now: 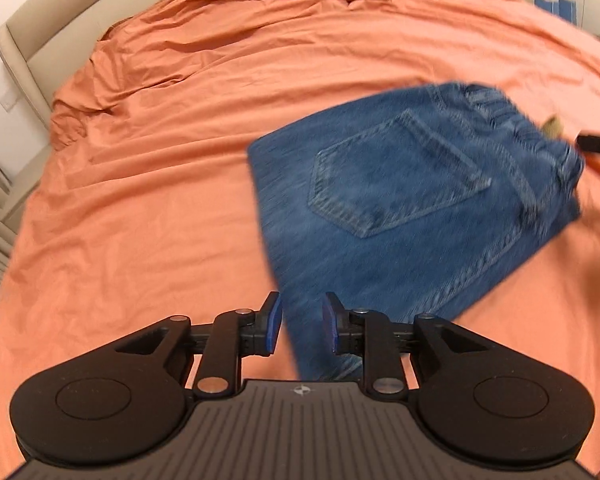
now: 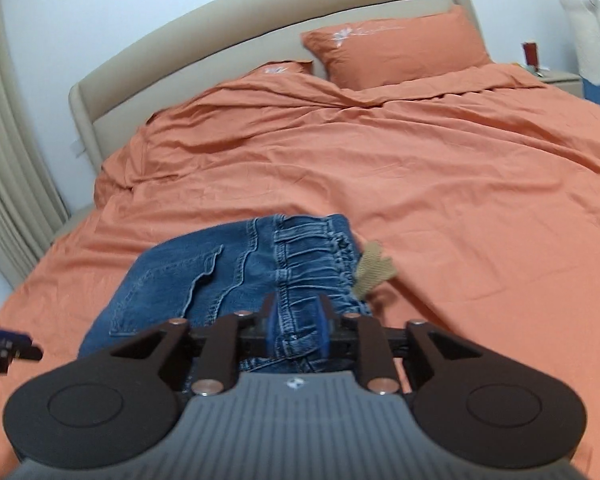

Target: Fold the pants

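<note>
Blue denim pants (image 1: 400, 208) lie folded into a compact stack on the orange bed cover (image 1: 160, 184), back pocket up. My left gripper (image 1: 302, 324) is open, its blue pads on either side of the stack's near left edge, holding nothing. In the right wrist view the pants (image 2: 220, 276) show their elastic waistband with a tan tag (image 2: 374, 268). My right gripper (image 2: 296, 326) has the waistband between its blue pads; whether they grip it is unclear. The right gripper's tip shows in the left wrist view (image 1: 598, 145).
The beige headboard (image 2: 220, 40) and two orange pillows (image 2: 392, 46) are at the far end of the bed. Curtains (image 2: 8, 180) hang at left. A nightstand (image 2: 560, 80) with small items stands at right. The left gripper's tip (image 2: 4, 350) shows at the left edge.
</note>
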The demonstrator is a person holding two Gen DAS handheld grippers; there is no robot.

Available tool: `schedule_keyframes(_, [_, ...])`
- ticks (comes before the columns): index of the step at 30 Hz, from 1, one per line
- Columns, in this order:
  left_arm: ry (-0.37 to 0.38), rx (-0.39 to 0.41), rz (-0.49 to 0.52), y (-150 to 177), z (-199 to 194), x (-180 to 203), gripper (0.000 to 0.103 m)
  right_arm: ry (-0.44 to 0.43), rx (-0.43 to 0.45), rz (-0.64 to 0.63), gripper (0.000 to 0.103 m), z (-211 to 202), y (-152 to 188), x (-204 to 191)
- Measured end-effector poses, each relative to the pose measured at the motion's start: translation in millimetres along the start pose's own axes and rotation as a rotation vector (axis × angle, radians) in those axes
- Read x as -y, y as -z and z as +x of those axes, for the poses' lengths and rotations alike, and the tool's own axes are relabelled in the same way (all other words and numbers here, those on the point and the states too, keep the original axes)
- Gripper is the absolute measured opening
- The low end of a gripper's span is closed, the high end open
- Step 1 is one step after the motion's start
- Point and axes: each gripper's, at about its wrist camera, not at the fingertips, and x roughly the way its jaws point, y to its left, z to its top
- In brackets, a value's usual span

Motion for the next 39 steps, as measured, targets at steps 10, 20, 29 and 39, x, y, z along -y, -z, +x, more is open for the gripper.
schedule_keyframes(10, [0.069,0.043,-0.107,2,62,4,0.032,0.081,-0.103,-0.135,0.029,55,12,-3])
schedule_keyframes(20, [0.159,0.014,-0.178,9,76,-13,0.033,0.112,-0.18,-0.174,0.025,74,22,-2])
schedule_keyframes(29, [0.169,0.177,-0.297,6,43,-45,0.052,0.003,-0.071,0.0,0.055,42,-6,17])
schedule_keyframes(39, [0.307,0.1,-0.709,17,94,-126,0.073,-0.161,-0.203,0.51,0.069,85,3,98])
